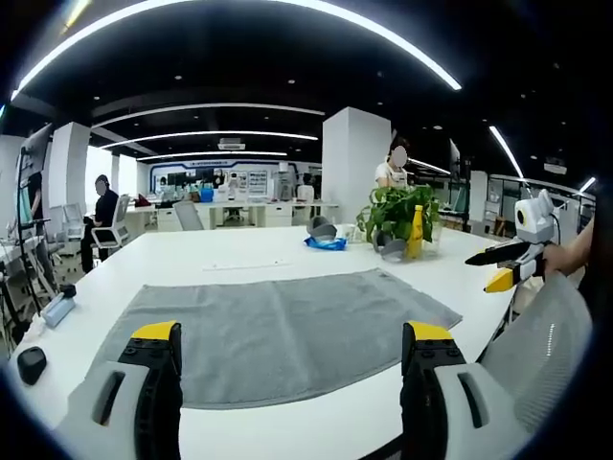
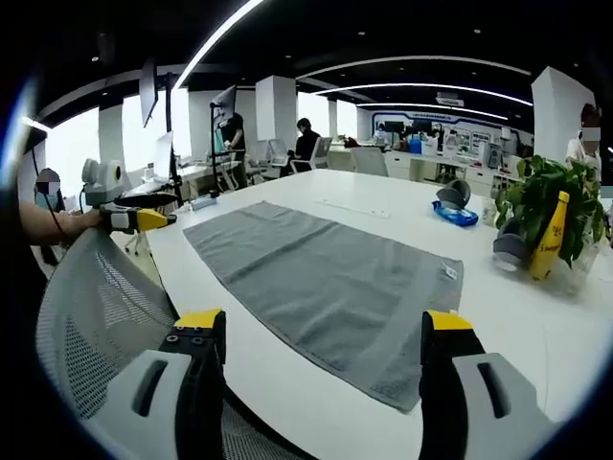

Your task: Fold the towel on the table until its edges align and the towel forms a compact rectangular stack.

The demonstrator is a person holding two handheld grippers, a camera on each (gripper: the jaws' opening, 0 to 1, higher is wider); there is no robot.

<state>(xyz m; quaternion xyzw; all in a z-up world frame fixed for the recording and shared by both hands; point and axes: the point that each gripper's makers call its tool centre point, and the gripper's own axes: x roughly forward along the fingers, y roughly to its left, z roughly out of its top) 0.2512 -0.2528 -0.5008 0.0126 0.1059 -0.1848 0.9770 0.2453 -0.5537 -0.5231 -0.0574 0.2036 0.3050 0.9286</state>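
Two grippers are yours, and both hang off the near side of the towel with jaws spread wide and nothing between them. Your left gripper looks across the towel, which lies flat and unfolded on the white table, its long near edge running just beyond the yellow jaw tips. From that view your right gripper sits well off the towel's right end, past the table edge, above a grey mesh chair. Your right gripper looks along the towel from its other end; the towel stretches away at a slant, a small tag on the far corner. There your left gripper shows beyond the towel's far left end, held in a hand, over the chair. Beyond the towel stand a plant, a yellow bottle against it, and a blue thing beside them
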